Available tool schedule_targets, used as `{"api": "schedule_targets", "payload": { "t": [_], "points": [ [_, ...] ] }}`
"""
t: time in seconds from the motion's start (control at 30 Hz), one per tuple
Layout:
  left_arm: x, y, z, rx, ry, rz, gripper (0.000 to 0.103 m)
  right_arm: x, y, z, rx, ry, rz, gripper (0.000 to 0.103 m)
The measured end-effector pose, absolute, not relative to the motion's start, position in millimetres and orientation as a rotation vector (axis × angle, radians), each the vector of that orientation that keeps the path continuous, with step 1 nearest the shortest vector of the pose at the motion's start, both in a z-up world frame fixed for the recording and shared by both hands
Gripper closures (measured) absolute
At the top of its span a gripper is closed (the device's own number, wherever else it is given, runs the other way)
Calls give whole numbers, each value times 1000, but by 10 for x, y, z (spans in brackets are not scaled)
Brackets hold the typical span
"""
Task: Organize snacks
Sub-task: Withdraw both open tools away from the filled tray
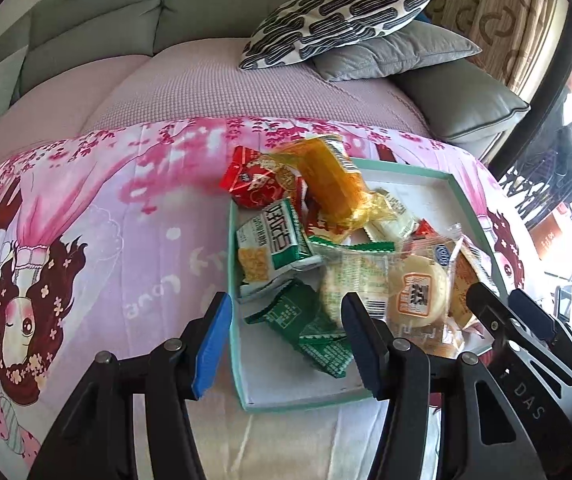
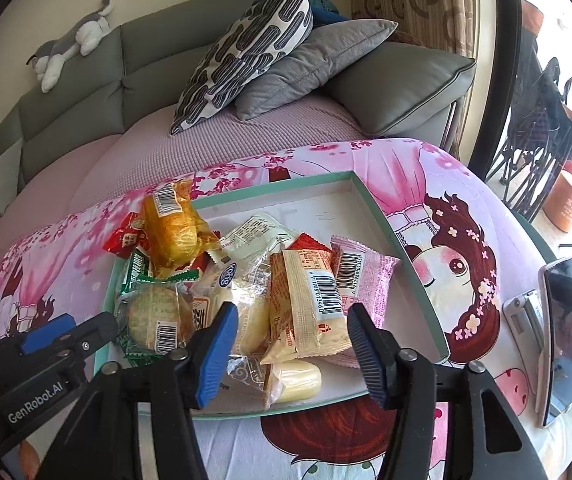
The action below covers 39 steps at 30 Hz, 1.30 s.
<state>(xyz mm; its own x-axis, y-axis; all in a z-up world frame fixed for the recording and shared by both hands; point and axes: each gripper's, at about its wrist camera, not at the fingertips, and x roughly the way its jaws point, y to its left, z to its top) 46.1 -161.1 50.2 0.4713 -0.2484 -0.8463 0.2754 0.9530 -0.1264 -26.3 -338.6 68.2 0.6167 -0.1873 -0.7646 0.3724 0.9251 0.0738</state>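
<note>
A shallow teal-rimmed box (image 1: 413, 192) (image 2: 325, 204) sits on a pink cartoon cloth and holds a heap of snack packets. An orange packet (image 1: 329, 184) (image 2: 170, 232) lies on top at the far-left corner, over a red packet (image 1: 254, 180). My left gripper (image 1: 286, 344) is open above the dark green packets (image 1: 305, 328) at the box's near-left side, touching nothing. In the right wrist view my right gripper (image 2: 293, 352) is open above a beige barcoded packet (image 2: 305, 304) beside a pink packet (image 2: 365, 280). Neither gripper holds anything.
A phone on a stand (image 2: 561, 340) stands at the right of the cloth. Behind the table is a grey sofa with a patterned pillow (image 2: 246, 52), a grey cushion (image 1: 397, 52) and a plush toy (image 2: 70, 44). The box's far-right part is bare.
</note>
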Motion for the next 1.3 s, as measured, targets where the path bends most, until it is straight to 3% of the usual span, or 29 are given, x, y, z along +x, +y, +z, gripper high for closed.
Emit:
{"api": "schedule_targets", "payload": {
  "t": [0.1,0.17,0.47,0.57,1.3],
  "points": [
    [541,-1468,427,20,1051,-262,43,-228,-3344,661,230,855,-318,26],
    [588,-1385,382,20,1056,-222,23,-204,-3325,637,231,860,-311,20],
    [627,-1200,301,53,1018,-140,18,-133,-3200,582,209,870,-278,0],
    [599,-1160,295,53,1010,-133,4,-129,-3150,588,202,869,-262,0],
    [12,-700,217,175,982,58,4,-538,-2739,492,148,900,-236,0]
  ]
}}
